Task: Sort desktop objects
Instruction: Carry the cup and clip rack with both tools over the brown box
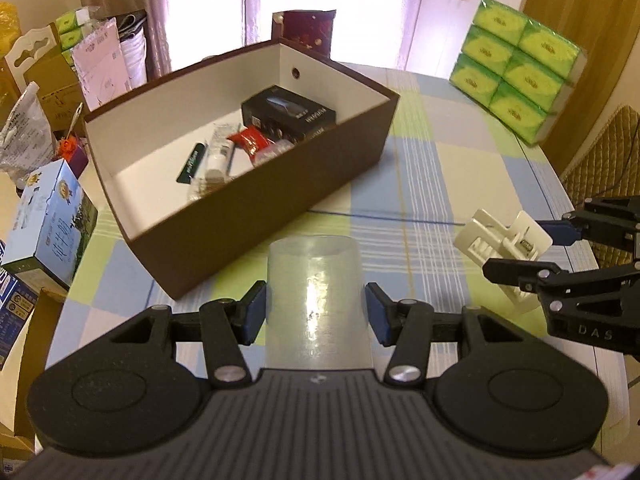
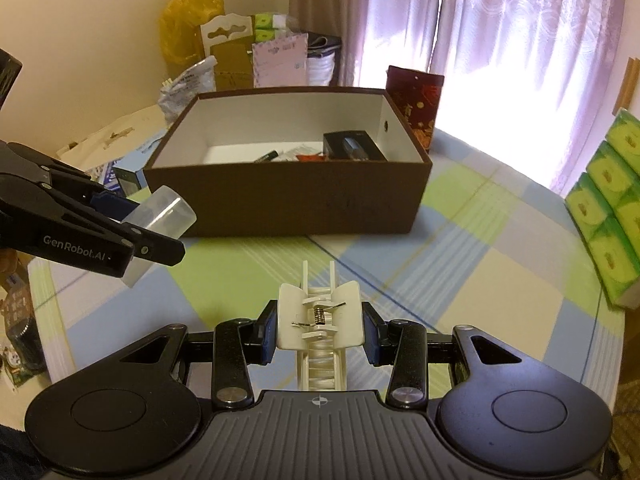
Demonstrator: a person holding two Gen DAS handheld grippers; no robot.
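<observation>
Checked tablecloth (image 2: 500, 280), brown box (image 2: 280, 204) ahead, left tongs (image 1: 316, 312) gripping clear cup (image 1: 316, 300), right tongs (image 2: 320, 330) clamping white clip (image 2: 320, 316)

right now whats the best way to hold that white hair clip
Grip the white hair clip across its two flat wing tabs beside the spring, coming from the handle end, teeth pointing ahead. The tabs give the fingers broad parallel faces, as the right gripper holds it.

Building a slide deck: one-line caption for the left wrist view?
Left gripper holds a translucent cup before the brown box; right gripper grips a white hair clip.
</observation>
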